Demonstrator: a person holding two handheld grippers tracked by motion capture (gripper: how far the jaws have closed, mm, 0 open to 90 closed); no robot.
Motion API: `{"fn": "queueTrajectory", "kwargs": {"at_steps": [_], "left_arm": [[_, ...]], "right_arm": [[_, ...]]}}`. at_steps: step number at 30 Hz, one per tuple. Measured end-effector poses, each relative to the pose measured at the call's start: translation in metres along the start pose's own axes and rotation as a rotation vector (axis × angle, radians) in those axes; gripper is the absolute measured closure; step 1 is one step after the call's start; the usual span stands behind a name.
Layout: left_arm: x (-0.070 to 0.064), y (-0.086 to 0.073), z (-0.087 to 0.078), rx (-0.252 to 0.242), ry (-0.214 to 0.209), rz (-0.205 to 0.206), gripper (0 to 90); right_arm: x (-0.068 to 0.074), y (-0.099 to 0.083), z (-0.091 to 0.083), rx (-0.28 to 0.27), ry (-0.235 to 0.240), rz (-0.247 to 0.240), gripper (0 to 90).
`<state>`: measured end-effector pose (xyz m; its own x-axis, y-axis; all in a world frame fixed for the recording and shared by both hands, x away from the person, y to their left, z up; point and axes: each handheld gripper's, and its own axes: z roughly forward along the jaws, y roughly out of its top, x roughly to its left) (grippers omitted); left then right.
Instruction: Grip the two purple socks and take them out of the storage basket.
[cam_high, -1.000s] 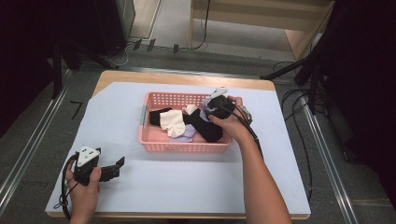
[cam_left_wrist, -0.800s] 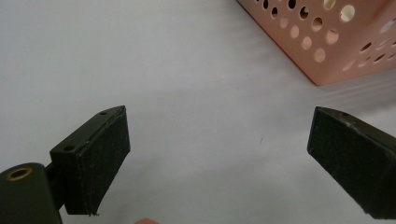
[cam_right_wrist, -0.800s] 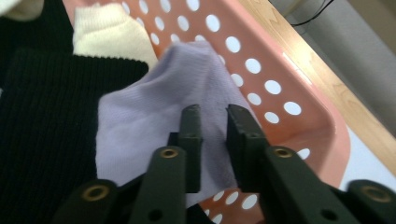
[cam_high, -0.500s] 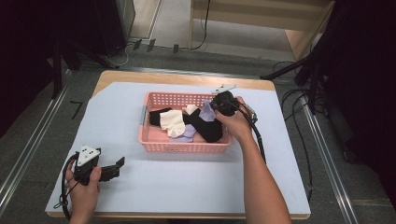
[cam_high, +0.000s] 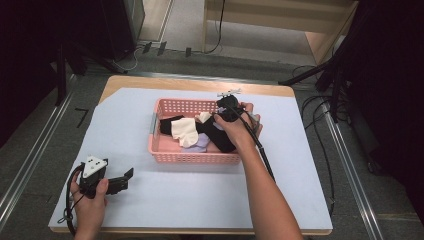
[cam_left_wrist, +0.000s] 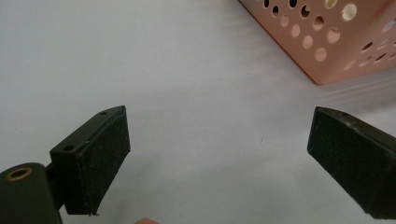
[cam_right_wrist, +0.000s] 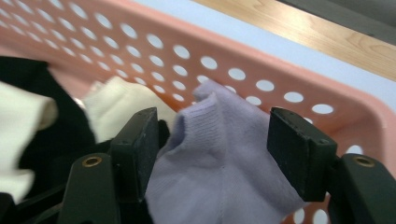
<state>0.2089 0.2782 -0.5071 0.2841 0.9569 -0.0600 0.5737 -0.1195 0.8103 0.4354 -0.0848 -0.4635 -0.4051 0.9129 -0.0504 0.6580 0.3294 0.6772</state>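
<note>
A pink perforated basket (cam_high: 192, 159) sits mid-table holding a cream sock (cam_high: 185, 131), a black sock (cam_high: 220, 140) and a lavender sock (cam_high: 202, 145). My right gripper (cam_high: 225, 102) is inside the basket's far right part, held by a hand. In the right gripper view it (cam_right_wrist: 212, 140) stands open, its jaws on either side of a lavender sock (cam_right_wrist: 219, 154) without pinching it; a cream sock (cam_right_wrist: 116, 105) and a black sock (cam_right_wrist: 42, 121) lie to the left. My left gripper (cam_high: 126, 179) rests open on the white sheet at the front left, nothing between its jaws (cam_left_wrist: 219, 149).
The basket's far wall (cam_right_wrist: 224, 60) rises just behind the lavender sock. A corner of the basket (cam_left_wrist: 327, 42) shows ahead of the left gripper. A white sheet (cam_high: 300, 150) covers the wooden table. Cables and metal rails run along the floor on both sides.
The right gripper has shifted slightly toward the basket's far right and dipped among the socks. The left gripper has stayed put.
</note>
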Motion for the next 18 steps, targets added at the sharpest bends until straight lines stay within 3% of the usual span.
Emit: {"fn": "queueTrajectory", "kwargs": {"at_steps": [2,3,4,7,9,14,16,18], "left_arm": [[0.0,0.0,0.0,0.0,-0.002,-0.003,6.7],[0.0,0.0,0.0,-0.001,-0.002,-0.004,6.7],[0.0,0.0,0.0,0.0,-0.001,-0.004,6.6],[0.0,0.0,0.0,0.0,-0.002,-0.004,6.7],[0.0,0.0,0.0,0.0,-0.002,-0.002,6.6],[0.0,0.0,0.0,0.0,0.002,0.0,6.7],[0.0,0.0,0.0,0.001,0.007,-0.001,6.6],[0.0,0.0,0.0,0.0,0.005,-0.002,6.7]], "right_arm": [[0.0,-0.003,0.008,0.017,-0.034,0.008,39.6],[-0.001,-0.003,0.01,0.03,-0.04,0.016,47.6],[-0.004,-0.003,0.01,0.033,-0.022,0.048,62.5],[-0.006,-0.002,0.005,0.014,-0.012,0.074,80.8],[-0.006,-0.002,0.002,0.005,-0.007,0.08,82.4],[-0.011,0.0,-0.021,-0.132,0.074,0.089,84.2],[-0.015,-0.003,-0.037,-0.225,0.071,0.077,84.2],[-0.017,-0.004,-0.043,-0.25,0.062,0.073,84.2]]}}
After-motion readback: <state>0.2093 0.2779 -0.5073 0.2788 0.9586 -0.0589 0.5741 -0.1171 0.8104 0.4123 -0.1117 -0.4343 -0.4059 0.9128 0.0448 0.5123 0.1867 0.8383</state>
